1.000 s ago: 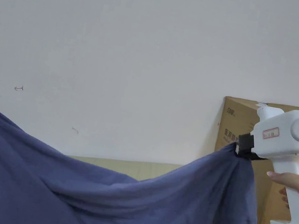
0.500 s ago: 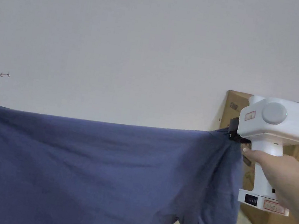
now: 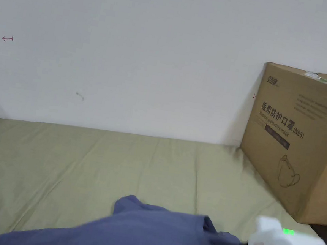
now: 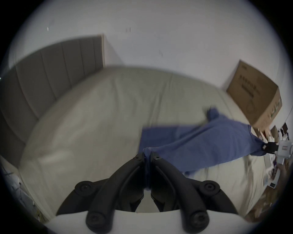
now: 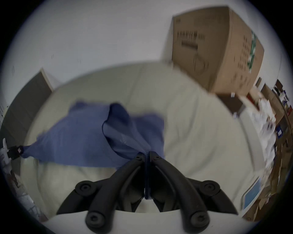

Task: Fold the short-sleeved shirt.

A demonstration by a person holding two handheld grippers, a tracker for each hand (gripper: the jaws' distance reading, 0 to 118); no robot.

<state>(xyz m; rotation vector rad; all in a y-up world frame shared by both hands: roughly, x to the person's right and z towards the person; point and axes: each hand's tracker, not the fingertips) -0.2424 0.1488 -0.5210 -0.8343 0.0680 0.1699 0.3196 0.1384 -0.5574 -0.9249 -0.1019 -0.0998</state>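
shirt: blue shirt (image 3: 150, 234) mid-way down onto the bed (image 3: 88, 156), far edge and one sleeve already touching the sheet, near edge held up between the two grippers.

left gripper: left gripper (image 4: 147, 156) with fingers (image 4: 139, 158) clamped tight on a bunched corner of cloth, blue fabric visibly running down between them.

right gripper: right gripper (image 5: 147, 154) same deal, fingers (image 5: 156, 157) pinched closed on the other corner, a loose flap folded over just ahead of it.

biggest risk: probably landing crumpled. Flap near the right corner already doubled over on itself, so could get trapped underneath and need re-spreading before any fold.

second risk: slack in the middle. Cloth sagging between the corners, likely to settle in wrinkles unless pulled taut while lowering.

third risk: letting go too early, corners would just flop inward.

blur: lots of motion smear in both gripper views, so exact lay of the hem hard to call.

in the way: cardboard box (image 3: 302, 141) sitting on the right side of the bed, near the shirt's right end but not touching; could crowd a sleeve if spread that way.

around: grey headboard (image 4: 52, 76) off to the left, plain white wall (image 3: 131, 47) behind, clutter (image 5: 269, 118) past the bed's right edge, well clear.
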